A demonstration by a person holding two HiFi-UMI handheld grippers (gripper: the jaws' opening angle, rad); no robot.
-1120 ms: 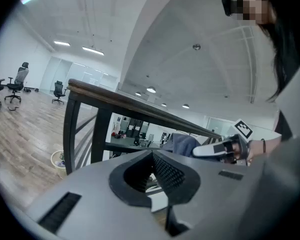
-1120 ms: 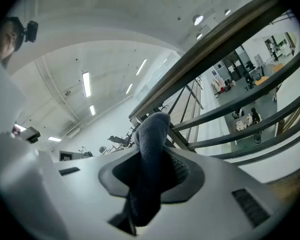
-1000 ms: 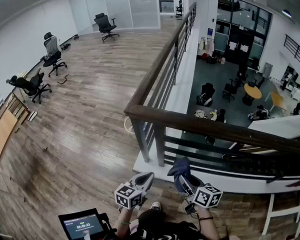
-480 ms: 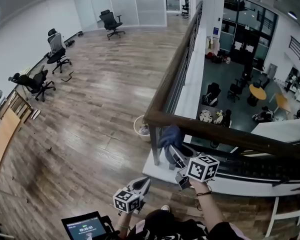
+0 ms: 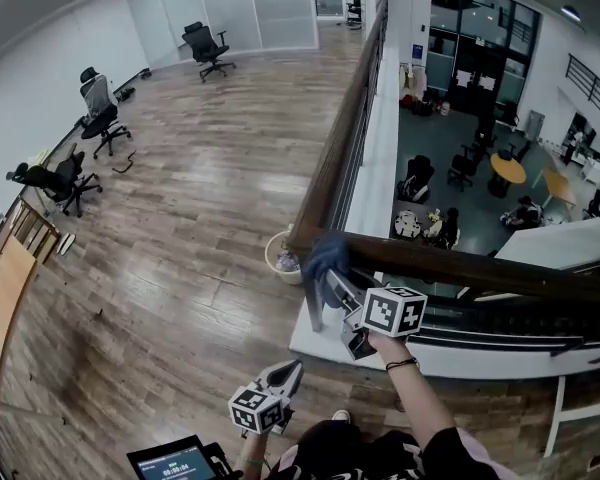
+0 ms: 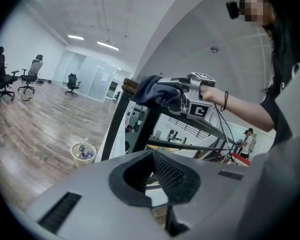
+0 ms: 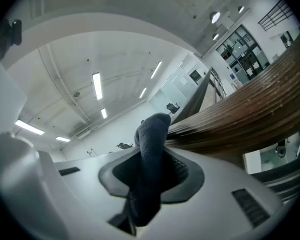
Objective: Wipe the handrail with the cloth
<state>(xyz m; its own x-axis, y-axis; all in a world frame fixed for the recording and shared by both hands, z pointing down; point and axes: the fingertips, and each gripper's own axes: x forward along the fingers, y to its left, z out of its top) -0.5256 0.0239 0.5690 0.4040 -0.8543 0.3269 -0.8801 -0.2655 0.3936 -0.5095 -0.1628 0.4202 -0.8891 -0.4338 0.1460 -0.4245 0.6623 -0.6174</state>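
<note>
Pinching the cloth (image 5: 323, 253), right tongs (image 5: 332, 278) sit at the handrail (image 5: 460, 268) corner; left tongs (image 5: 290, 370) pressed together, low.

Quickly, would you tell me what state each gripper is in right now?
Left gripper: shut, nothing between its jaws.
Right gripper: shut on the cloth, at the handrail.

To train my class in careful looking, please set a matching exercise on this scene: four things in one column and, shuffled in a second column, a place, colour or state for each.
Things:
1. cloth
2. left gripper
3. waste basket
4. handrail

Descriptions:
A. stands on the floor, below the handrail's corner
B. brown wood
C. clamped in the right gripper, at the handrail's corner
D. held low, nothing between its jaws

Pairs: 1-C, 2-D, 3-A, 4-B.
</note>
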